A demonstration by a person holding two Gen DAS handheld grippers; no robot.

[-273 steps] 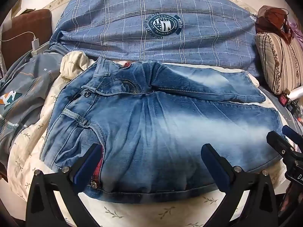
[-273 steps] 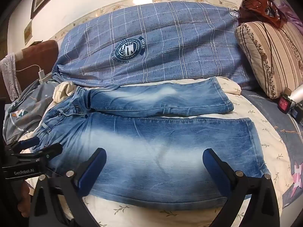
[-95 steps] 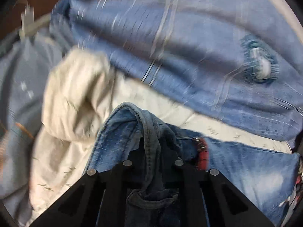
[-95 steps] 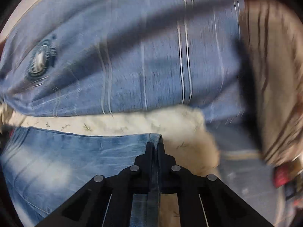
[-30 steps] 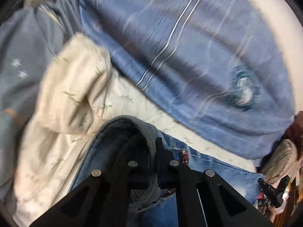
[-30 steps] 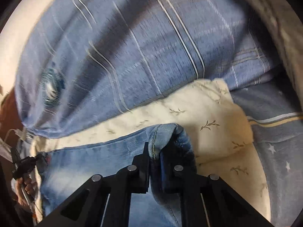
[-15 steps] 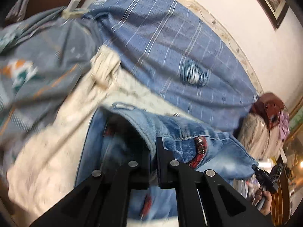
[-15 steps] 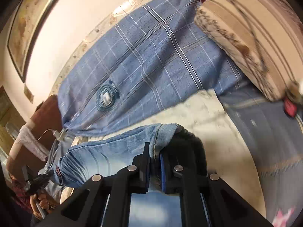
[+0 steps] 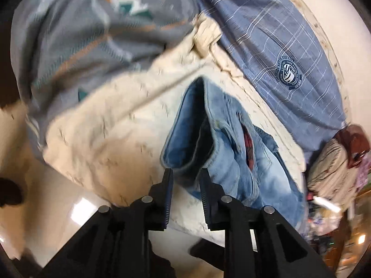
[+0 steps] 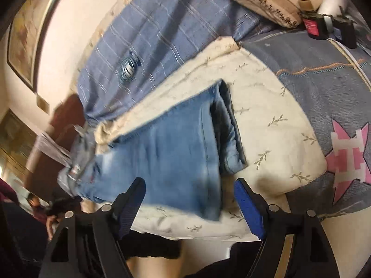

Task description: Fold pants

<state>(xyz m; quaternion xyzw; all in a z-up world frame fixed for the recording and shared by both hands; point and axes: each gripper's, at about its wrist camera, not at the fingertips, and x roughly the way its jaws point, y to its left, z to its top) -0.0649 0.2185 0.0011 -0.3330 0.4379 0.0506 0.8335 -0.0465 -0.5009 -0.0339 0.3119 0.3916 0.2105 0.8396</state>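
Pants [image 10: 167, 153] folded lengthwise — left hand-held gripper [image 9: 185, 176] slightly parted, right hand-held gripper [image 10: 189, 191] wide, empty.

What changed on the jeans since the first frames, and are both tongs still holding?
The jeans, spread with two legs side by side 9 s ago, now lie with one leg folded over the other. Right tongs, clamped on the hem half a second ago, have let go and stand wide open. Left tongs, shut on the waistband then, are now slightly parted, denim still between them. The plaid pillow and cream quilt stayed put.
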